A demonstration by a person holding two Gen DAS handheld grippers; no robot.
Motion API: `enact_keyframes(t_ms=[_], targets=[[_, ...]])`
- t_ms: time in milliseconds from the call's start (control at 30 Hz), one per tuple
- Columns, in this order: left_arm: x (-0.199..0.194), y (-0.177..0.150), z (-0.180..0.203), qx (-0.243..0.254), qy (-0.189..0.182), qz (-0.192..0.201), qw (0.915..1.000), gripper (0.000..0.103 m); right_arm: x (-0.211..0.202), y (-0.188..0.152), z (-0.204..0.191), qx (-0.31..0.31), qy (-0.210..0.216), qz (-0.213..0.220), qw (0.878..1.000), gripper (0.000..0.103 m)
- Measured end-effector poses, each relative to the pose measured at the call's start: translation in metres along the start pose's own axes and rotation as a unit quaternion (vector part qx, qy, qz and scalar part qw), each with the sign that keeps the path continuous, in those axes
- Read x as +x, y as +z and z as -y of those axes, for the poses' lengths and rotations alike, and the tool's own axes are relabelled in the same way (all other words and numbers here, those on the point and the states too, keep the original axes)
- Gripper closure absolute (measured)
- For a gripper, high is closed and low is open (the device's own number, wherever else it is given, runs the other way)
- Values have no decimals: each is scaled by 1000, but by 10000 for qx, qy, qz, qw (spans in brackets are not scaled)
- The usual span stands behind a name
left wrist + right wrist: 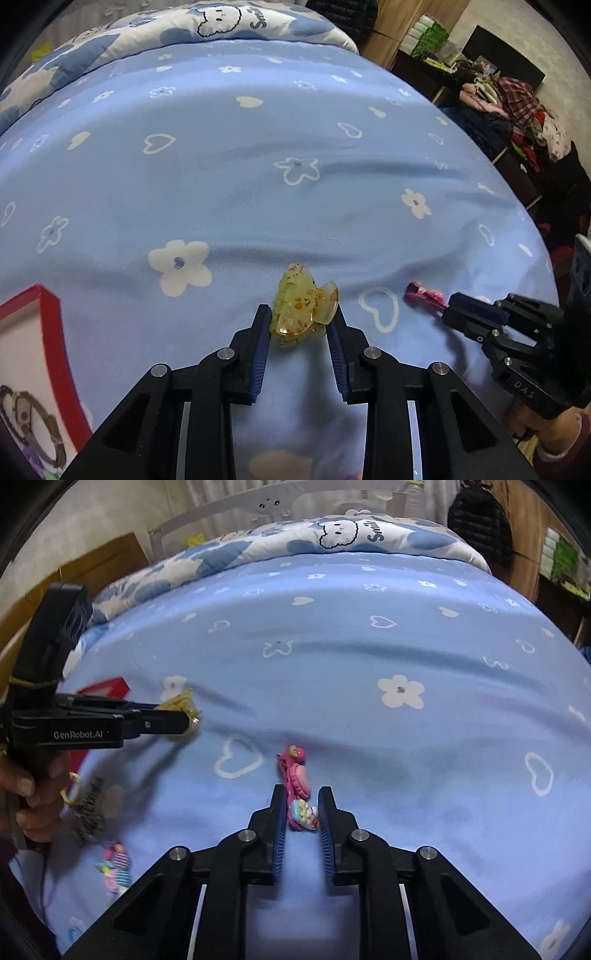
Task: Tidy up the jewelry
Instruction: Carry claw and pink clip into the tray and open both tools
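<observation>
Left wrist view: the left gripper [300, 317] has its jaws pressed against both sides of a yellow claw clip [303, 312], held just over the blue sheet [258, 166]. A red box [50, 314] sits at the left edge with a watch [33, 424] inside. The right gripper [452, 312] is at the far right, touching a pink clip [424, 295].

Right wrist view: the right gripper [302, 805] has its jaws slightly apart around the pink clip [297, 786] lying on the sheet [369, 646]; whether they touch it is unclear. The left gripper [184, 716] holds the claw clip [183, 703]. More trinkets [114, 864] lie lower left.
</observation>
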State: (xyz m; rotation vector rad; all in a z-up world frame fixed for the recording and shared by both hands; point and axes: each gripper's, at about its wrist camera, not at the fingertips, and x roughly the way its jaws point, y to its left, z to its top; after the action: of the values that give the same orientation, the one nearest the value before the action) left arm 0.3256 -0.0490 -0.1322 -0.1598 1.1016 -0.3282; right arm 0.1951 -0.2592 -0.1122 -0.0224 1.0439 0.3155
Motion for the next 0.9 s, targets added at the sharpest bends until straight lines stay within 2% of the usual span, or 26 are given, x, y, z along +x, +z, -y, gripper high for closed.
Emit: enact_keyframes(t_ms=[33, 233, 500, 900], targets=[[-6, -2, -2, -32, -28, 37, 10000, 75, -4, -2, -3, 68, 56, 59, 9999, 94], [-39, -24, -14, -200, -99, 193, 9996, 75, -10, -9, -18, 443, 194, 98, 9988, 94], [-96, -60, -32, -470, -64, 474, 9977, 75, -18, -12, -39, 612, 424, 266, 9969, 94], [-187, -123, -61, -778, 405, 867, 9924, 75, -39, -9, -116, 517, 1082, 584, 9911, 94]])
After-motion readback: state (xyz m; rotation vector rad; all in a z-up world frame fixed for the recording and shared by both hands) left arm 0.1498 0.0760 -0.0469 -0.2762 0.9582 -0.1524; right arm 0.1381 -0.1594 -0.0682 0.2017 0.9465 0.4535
